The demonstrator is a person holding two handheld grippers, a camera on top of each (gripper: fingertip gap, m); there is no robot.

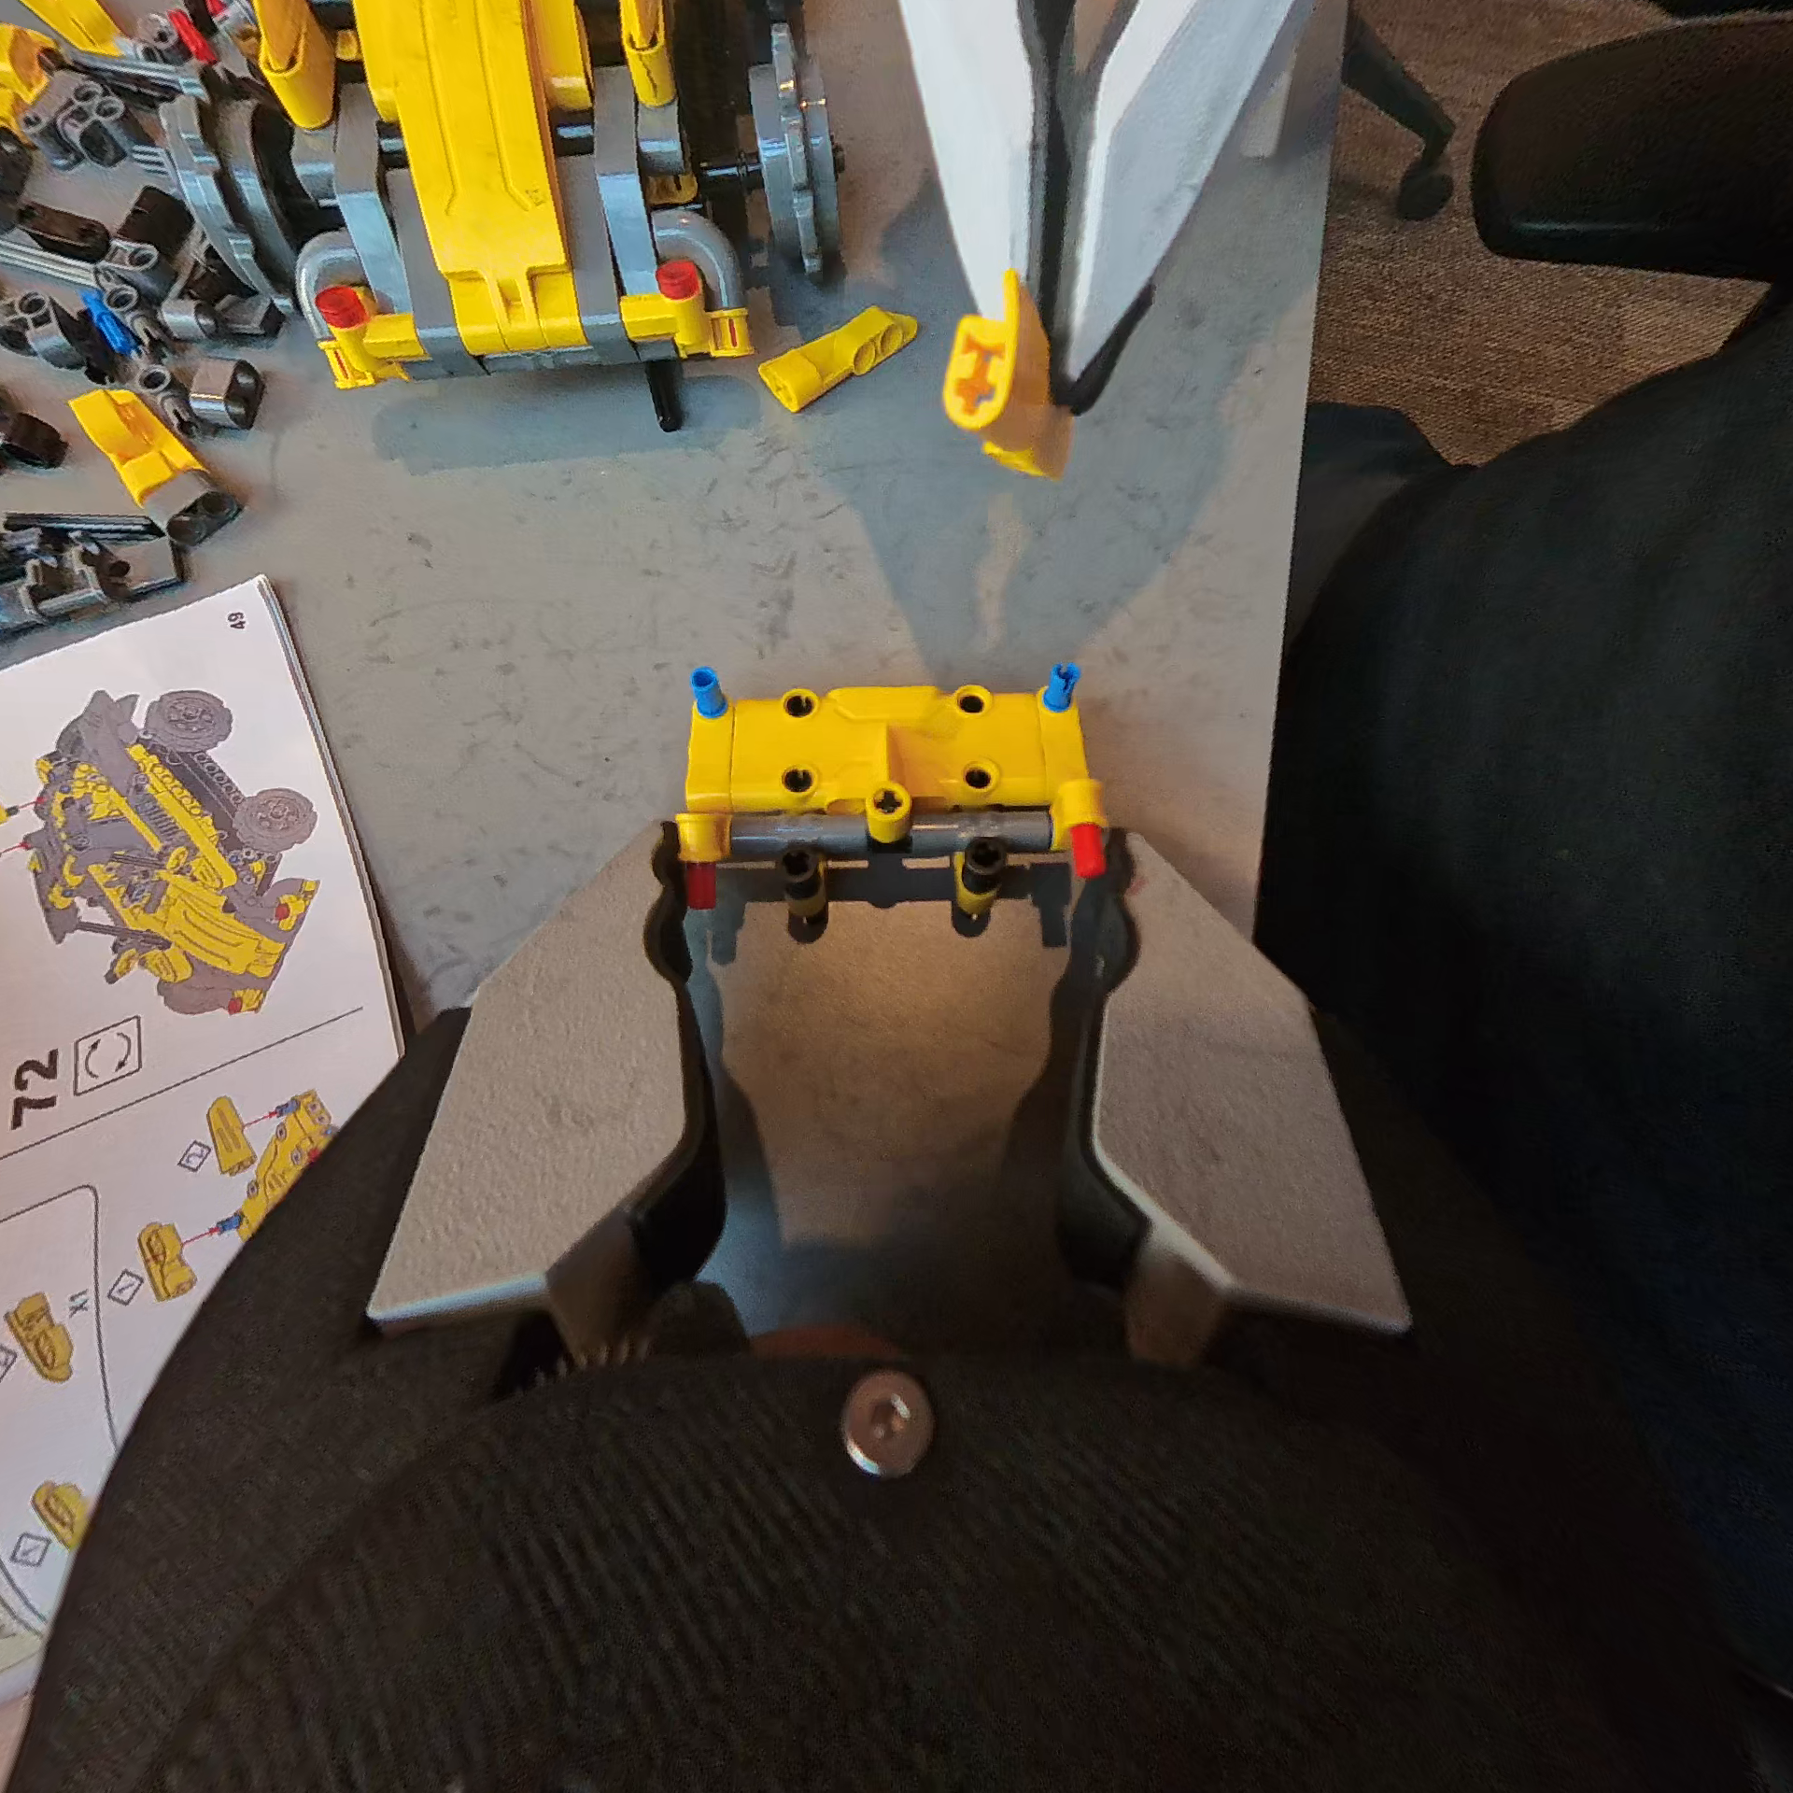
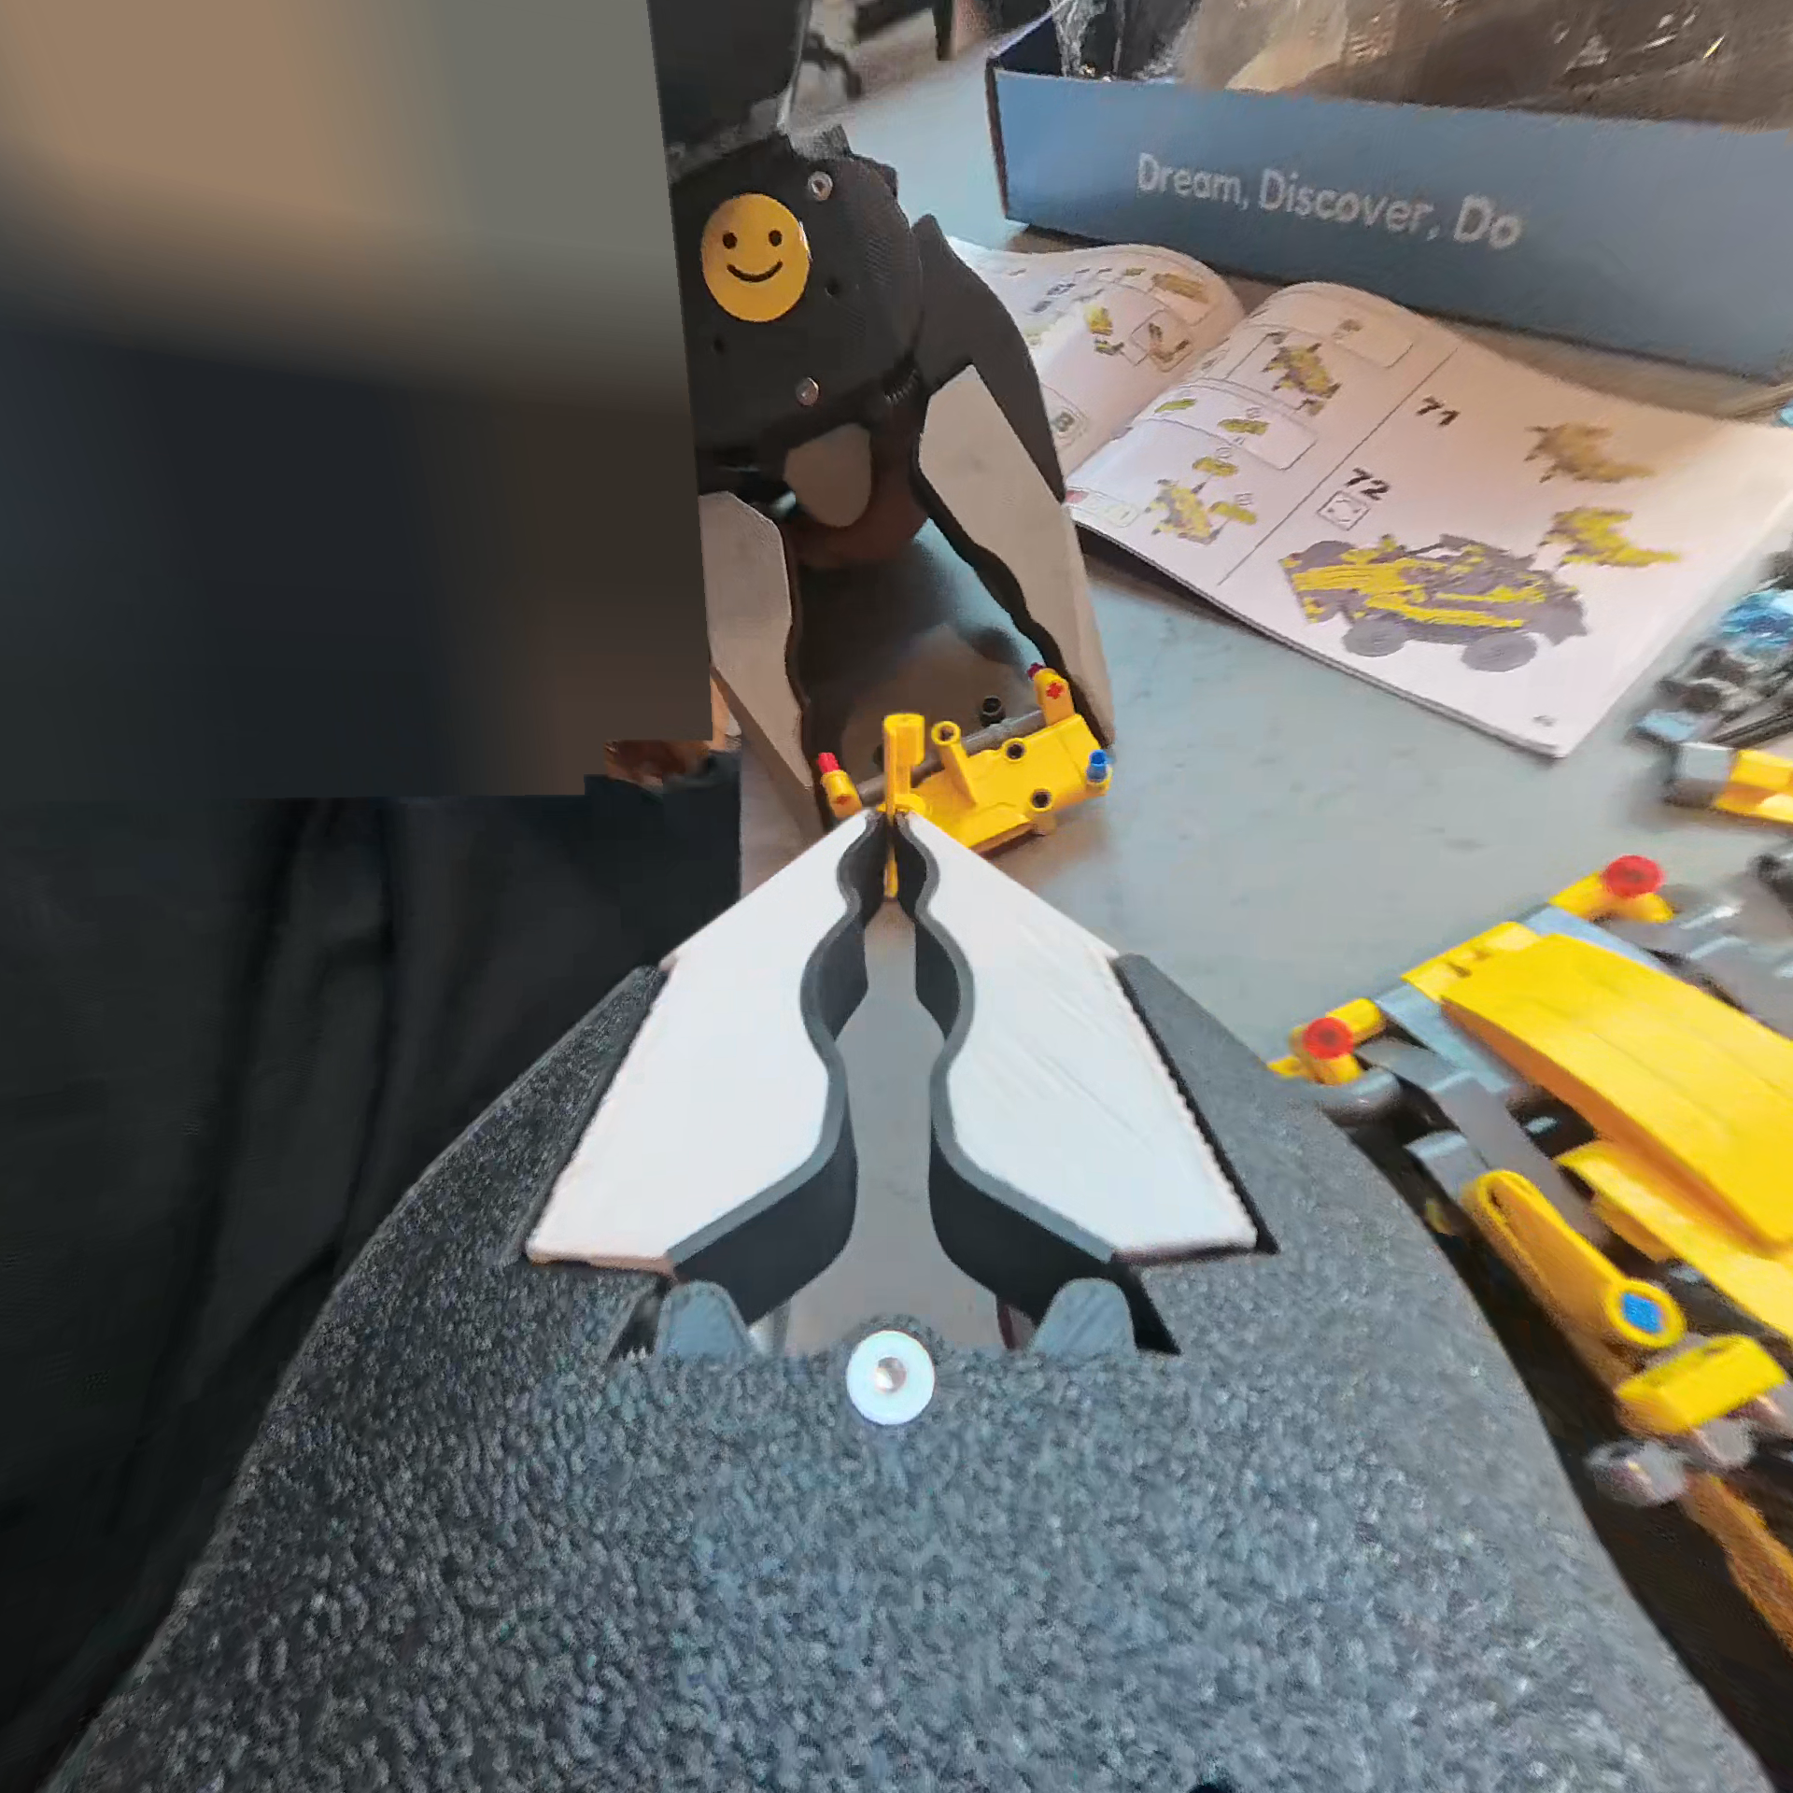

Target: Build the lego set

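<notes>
My left gripper (image 1: 888, 863) grips a small yellow sub-assembly (image 1: 888, 752) by its two ends, at the red pins. The sub-assembly has blue pins on its far corners and a grey axle along its near side, and it rests on the grey table (image 1: 582, 582). My right gripper (image 2: 888, 820) is shut on a small yellow curved piece (image 2: 897, 766), held edge-on just in front of the sub-assembly (image 2: 999, 776). In the left wrist view that piece (image 1: 999, 388) hangs from the right gripper (image 1: 1053, 388) above the table, beyond the sub-assembly. The left gripper (image 2: 961, 747) also shows in the right wrist view.
A large yellow and grey vehicle model (image 1: 505, 194) stands behind, with loose grey, black and yellow parts (image 1: 97, 291) to its left and one yellow piece (image 1: 834, 359) beside it. An open instruction booklet (image 1: 146, 922) lies at the left. A blue box (image 2: 1358, 194) stands at the back. A black chair (image 1: 1601, 146) stands past the table's right edge.
</notes>
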